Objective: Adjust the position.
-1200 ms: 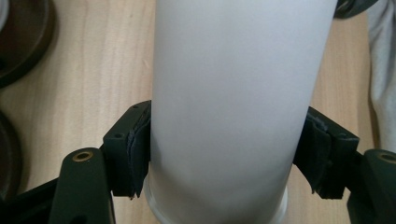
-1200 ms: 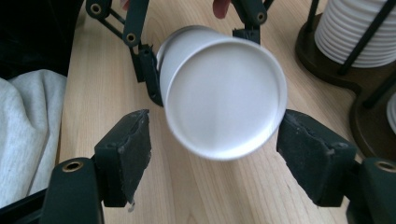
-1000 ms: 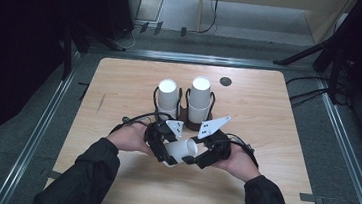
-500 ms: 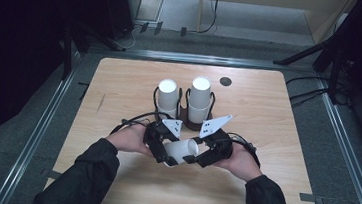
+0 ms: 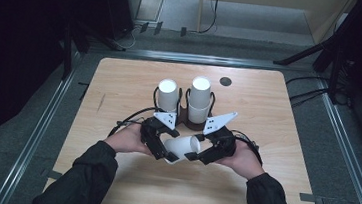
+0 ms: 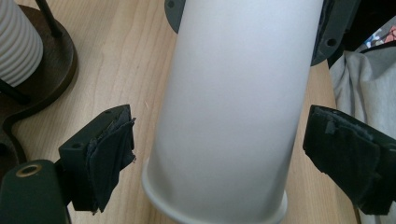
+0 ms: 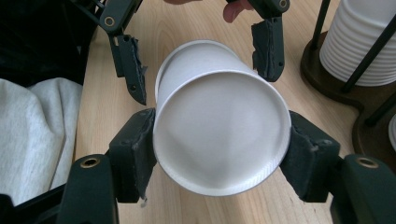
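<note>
A white paper cup (image 5: 182,146) lies on its side just above the wooden table (image 5: 277,121), between my two grippers. My right gripper (image 7: 219,154) is shut on the cup (image 7: 219,126), with a pad pressed on each side and the cup's round end facing its camera; its jaws have been closing on it. My left gripper (image 6: 229,154) straddles the cup's (image 6: 233,102) other end. Its pads (image 6: 109,158) stand clear of the wall on both sides, and its jaws have just been opening. In the high view the left gripper (image 5: 164,148) and the right gripper (image 5: 199,154) face each other.
A dark wooden holder (image 5: 183,113) just behind the grippers carries two upright stacks of white cups (image 5: 167,93) (image 5: 199,100). A small dark disc (image 5: 225,81) sits at the table's far side. Metal rails and dark floor surround the table.
The left gripper's jaws have spread away from the cup, which stays in the right gripper. Both hands have hardly moved.
</note>
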Demonstrator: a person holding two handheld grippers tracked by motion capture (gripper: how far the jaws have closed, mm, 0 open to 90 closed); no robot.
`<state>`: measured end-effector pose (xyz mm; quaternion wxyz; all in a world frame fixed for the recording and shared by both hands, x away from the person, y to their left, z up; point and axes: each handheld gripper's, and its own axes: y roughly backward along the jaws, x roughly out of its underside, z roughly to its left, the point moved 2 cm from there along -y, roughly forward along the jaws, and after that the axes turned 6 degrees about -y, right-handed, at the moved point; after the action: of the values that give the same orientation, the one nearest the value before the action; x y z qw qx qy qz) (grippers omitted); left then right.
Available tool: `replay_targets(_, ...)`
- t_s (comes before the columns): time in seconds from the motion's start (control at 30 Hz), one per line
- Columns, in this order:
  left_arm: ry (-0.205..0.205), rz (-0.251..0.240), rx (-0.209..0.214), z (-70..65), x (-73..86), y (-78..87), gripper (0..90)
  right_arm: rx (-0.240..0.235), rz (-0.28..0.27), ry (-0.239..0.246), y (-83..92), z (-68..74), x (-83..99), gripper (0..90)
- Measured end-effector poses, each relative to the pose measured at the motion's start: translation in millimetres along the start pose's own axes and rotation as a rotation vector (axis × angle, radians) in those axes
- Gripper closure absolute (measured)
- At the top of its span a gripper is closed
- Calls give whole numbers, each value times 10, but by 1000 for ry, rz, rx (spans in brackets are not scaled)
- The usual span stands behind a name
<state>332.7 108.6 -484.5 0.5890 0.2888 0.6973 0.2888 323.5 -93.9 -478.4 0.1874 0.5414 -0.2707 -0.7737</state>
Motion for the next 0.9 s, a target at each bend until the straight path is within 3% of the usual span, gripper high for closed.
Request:
replay_targets(0.43,44,-147,-12,-36,66,74,92,-31,-54,-2,68,12,-89,341)
replay_targets(0.9,84,-270,-11,-35,123,132,126,-53,-163,-29,316,-17,-153,341)
